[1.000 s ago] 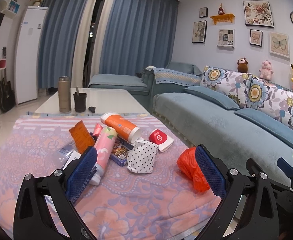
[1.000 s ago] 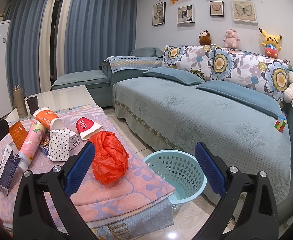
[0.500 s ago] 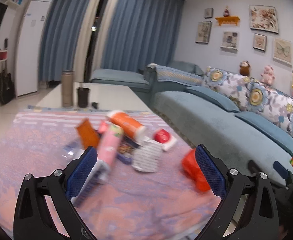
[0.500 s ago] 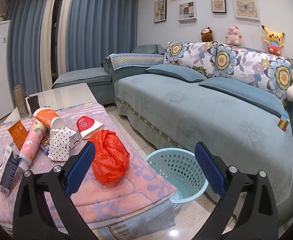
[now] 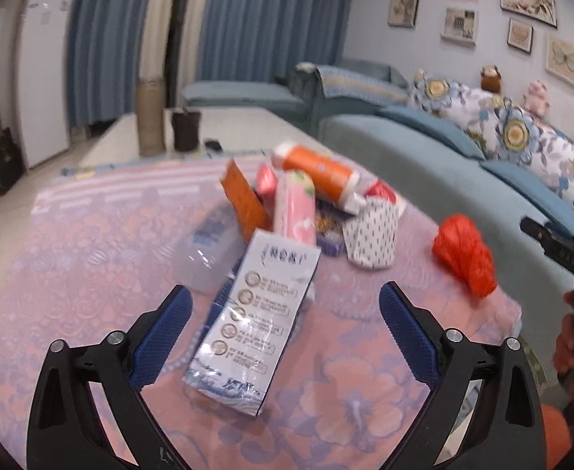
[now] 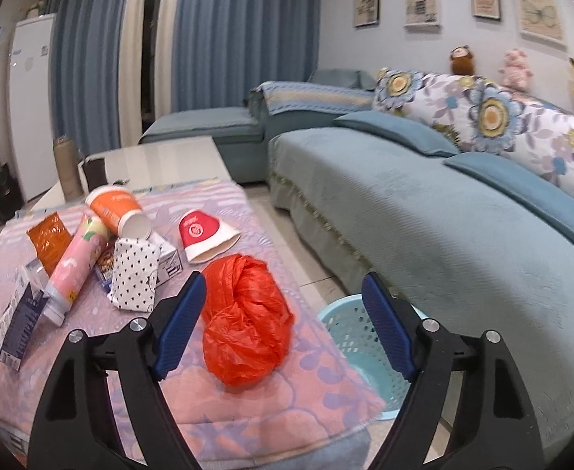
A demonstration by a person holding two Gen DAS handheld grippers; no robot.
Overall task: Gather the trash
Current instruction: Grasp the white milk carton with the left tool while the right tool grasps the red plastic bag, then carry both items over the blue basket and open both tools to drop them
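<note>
While its blue pads stand spread with nothing pinched, the right gripper point(image 6: 283, 317) frames the red plastic bag point(image 6: 246, 319), a crumpled, glossy lump low in the middle of the right wrist view; its jaws have just been closing in, and the bag sits nearer than a second ago. Right of the bag the pink floral cloth point(image 6: 318, 356) ends at the table's edge, with the pale blue basket point(image 6: 359, 346) on the floor below and open floor before the sofa point(image 6: 443, 211). The left gripper point(image 5: 285, 331) is also spread (narrowing a little), with a white printed packet point(image 5: 255, 313) lying flat between its pads, untouched. Beyond it, at the centre of the left wrist view, lie a pink bottle point(image 5: 293, 211), an orange cup point(image 5: 318, 174) and a dotted carton point(image 5: 371, 237), larger in frame than earlier.
</note>
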